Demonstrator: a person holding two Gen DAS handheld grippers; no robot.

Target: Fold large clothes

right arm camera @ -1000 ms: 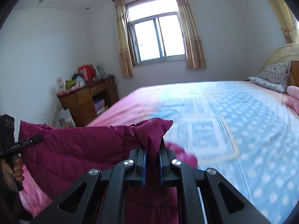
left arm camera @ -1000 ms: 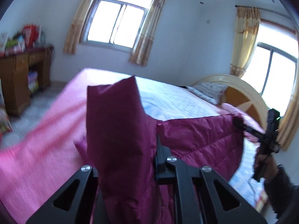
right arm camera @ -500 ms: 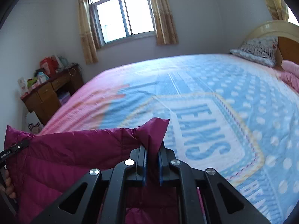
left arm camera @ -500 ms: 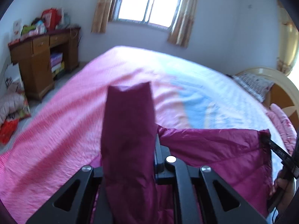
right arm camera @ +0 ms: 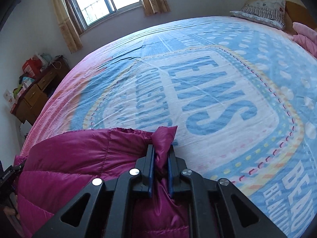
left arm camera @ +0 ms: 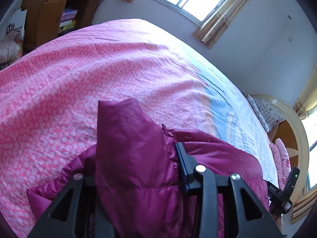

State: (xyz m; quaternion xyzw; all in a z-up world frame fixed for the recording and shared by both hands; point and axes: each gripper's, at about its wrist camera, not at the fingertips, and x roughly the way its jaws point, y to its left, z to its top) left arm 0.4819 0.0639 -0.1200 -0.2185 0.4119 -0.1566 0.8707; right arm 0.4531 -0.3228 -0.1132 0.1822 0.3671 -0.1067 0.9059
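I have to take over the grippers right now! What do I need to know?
Left gripper: jaws opening, a flap of the purple puffy jacket is between them and draped over them.
Right gripper: shut on a corner of the jacket.
The jacket lies along the near edge of the bed, stretched between both grippers.
Done: jacket is down on the bed.
Left: probably let go, smooth it flat, then fold it. No fold is finished yet.

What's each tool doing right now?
Left tool: jaws opening, magenta jacket still between them.
Right tool: shut on the jacket.
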